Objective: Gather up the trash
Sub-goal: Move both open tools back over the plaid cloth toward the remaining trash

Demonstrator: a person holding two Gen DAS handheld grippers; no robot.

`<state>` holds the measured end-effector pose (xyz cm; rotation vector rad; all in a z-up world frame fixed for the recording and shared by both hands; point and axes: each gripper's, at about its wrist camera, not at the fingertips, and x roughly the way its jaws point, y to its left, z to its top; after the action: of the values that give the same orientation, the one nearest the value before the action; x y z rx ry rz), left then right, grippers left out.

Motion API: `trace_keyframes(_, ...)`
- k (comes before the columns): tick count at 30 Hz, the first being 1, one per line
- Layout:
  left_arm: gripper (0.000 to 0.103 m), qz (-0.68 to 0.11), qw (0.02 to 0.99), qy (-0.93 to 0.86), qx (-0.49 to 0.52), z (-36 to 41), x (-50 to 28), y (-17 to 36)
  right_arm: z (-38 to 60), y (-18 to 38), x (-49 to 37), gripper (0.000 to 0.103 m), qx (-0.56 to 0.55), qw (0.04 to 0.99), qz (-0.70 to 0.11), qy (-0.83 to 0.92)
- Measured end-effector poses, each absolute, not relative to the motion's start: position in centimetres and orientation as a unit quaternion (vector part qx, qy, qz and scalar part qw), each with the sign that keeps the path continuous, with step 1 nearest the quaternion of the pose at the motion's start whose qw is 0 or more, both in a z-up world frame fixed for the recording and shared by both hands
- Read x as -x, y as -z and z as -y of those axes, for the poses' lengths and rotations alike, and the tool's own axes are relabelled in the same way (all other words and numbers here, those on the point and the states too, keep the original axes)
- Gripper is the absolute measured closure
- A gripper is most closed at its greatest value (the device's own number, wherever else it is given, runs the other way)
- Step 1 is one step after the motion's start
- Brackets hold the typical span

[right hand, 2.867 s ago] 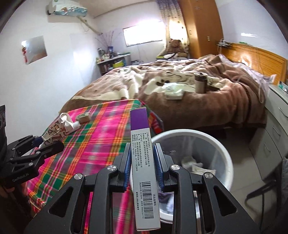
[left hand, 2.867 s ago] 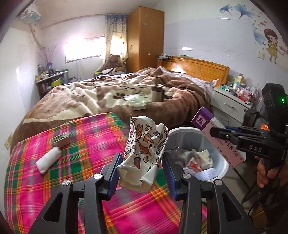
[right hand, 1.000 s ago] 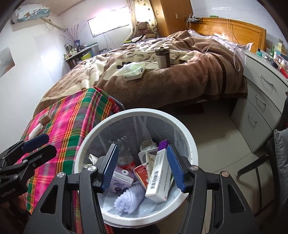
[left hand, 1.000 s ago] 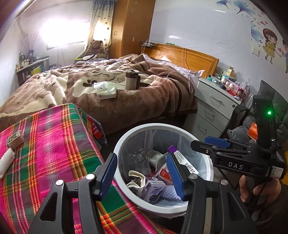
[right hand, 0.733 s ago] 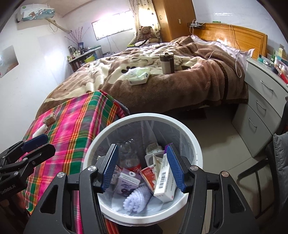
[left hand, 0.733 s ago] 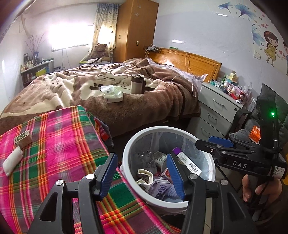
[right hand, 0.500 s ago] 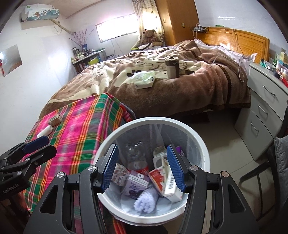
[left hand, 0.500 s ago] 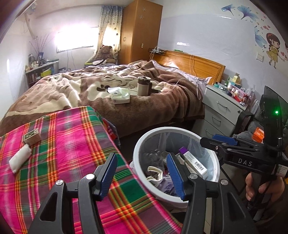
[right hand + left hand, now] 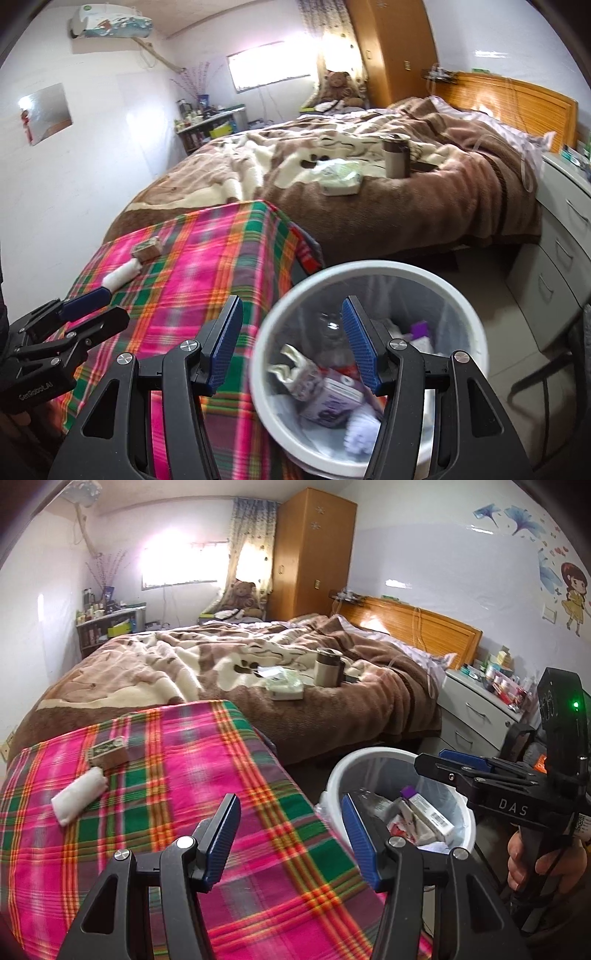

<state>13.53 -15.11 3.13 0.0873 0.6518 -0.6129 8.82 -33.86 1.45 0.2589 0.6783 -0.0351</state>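
Right now both grippers are standing with their jaws apart and nothing between the blue pads. The left gripper [image 9: 290,836] is hanging over the near edge of the plaid blanket [image 9: 177,775], its right finger reaching toward the rim of the white trash bin [image 9: 334,775]. The right gripper [image 9: 291,341] is pointing down over that same bin [image 9: 369,267], which is sitting on the floor just beside the corner of the plaid-covered surface. A hand [image 9: 543,860] is gripping the handle of the right tool at the edge of the left camera's view.

Inside the bin, a purple-capped white box [image 9: 428,810] is leaning among crumpled wrappers, and a lilac carton [image 9: 332,400] is lying on the bottom with some white paper.

Still lying on the plaid blanket, well apart from both grippers, are a rolled white wad [image 9: 79,797] and, just beside it, a small brown box [image 9: 107,753].

Beyond, a metal tumbler [image 9: 327,666] and a pale tissue pack [image 9: 284,685] are resting on the brown bedspread [image 9: 184,664].
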Motion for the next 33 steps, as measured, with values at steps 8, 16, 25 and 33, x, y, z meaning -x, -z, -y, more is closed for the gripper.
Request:
trace_keyframes(8, 0.046, -0.317, 0.914, 0.253, -0.022, 9.9, -15.9, -3.2, 30.9, -1.5, -11.1, 0.046, -0.125, 0.936, -0.328, -0.031)
trace_keyframes(16, 0.046, -0.324, 0.924, 0.200, -0.008, 4.5, -18.8, -2.4, 28.0, -1.5, -14.2, 0.046, -0.102, 0.935, -0.333, -0.070)
trace_keyframes(25, 0.046, -0.340, 0.928, 0.155, -0.007, -0.6, -23.0, -0.8, 24.4, -1.7, -18.5, 0.046, -0.067, 0.932, -0.334, -0.122)
trace_keyframes(33, 0.046, -0.349, 0.925, 0.148, -0.026, -2.5, -26.3, 0.8, 21.0, -1.7, -22.4, 0.046, -0.031, 0.933, -0.307, -0.187)
